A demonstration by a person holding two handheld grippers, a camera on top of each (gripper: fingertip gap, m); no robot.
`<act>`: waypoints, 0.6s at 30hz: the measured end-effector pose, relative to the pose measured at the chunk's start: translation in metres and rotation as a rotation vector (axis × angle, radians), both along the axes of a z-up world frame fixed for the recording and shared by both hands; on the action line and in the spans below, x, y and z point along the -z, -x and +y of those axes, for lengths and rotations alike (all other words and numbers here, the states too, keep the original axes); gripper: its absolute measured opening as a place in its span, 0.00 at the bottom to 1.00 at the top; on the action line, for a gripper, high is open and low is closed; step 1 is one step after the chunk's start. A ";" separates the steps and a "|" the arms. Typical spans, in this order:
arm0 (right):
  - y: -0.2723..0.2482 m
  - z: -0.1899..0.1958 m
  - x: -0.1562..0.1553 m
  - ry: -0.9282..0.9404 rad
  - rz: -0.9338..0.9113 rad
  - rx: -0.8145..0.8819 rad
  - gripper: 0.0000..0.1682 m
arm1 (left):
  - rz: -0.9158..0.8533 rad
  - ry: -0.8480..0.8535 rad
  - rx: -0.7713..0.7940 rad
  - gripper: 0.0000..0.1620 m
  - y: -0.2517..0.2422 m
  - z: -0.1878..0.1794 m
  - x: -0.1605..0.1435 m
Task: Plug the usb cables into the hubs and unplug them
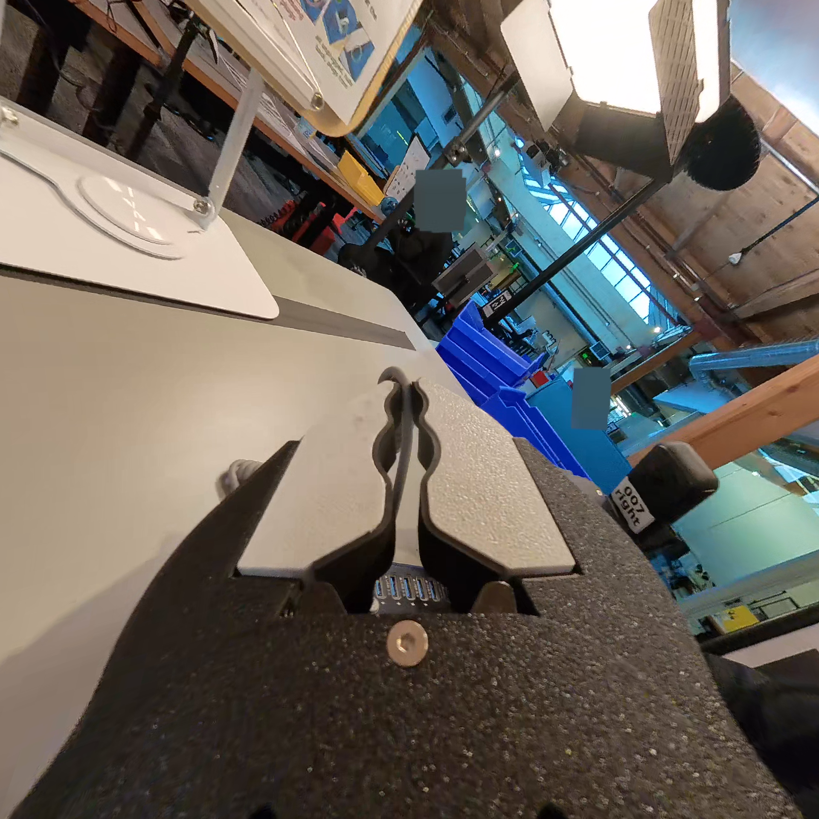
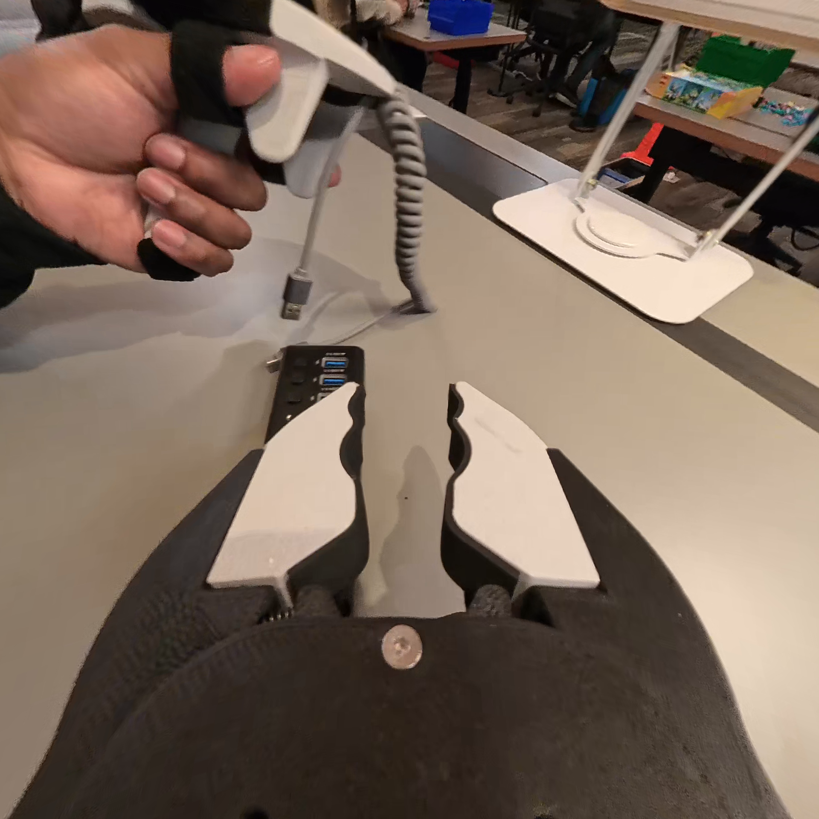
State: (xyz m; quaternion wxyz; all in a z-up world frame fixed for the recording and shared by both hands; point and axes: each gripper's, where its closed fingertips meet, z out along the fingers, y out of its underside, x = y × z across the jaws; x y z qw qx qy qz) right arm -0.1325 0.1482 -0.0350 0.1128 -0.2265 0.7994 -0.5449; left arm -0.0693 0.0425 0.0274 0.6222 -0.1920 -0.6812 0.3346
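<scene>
Holding the usb cable [image 2: 310, 230] pinched in the left gripper [image 1: 404, 390], I had its grey plug [image 2: 296, 296] hanging free above the table [image 2: 554, 399], just short of the black hub [image 2: 319, 381]. The right gripper [image 2: 405, 394] stood wide with nothing in it, low over the table, its left finger covering the near end of the hub.

In my judgement the step was the insertion. To do it well I wanted the right gripper steadying the hub body, since it lay loose and would probably slide when pushed. The plug dangled on a slack length of cable, so regripping nearer the plug, then squaring its metal end with one of the blue ports [image 2: 334, 363], would have served best.

There was a small sticker [image 1: 629, 509] with printed characters on the far device in the left wrist view; the hub bore tiny markings beside its ports, too small to read.
</scene>
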 end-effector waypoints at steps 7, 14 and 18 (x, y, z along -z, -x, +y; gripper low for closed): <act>-0.050 0.015 -0.007 -0.070 0.012 -0.151 0.24 | 0.058 0.038 0.033 0.02 0.017 0.033 -0.023; -0.067 0.004 0.001 -0.122 0.026 -0.070 0.34 | 0.184 -0.012 0.096 0.02 0.023 0.056 -0.044; -0.072 0.006 0.002 -0.147 0.043 -0.077 0.28 | 0.199 -0.040 0.089 0.02 0.023 0.058 -0.044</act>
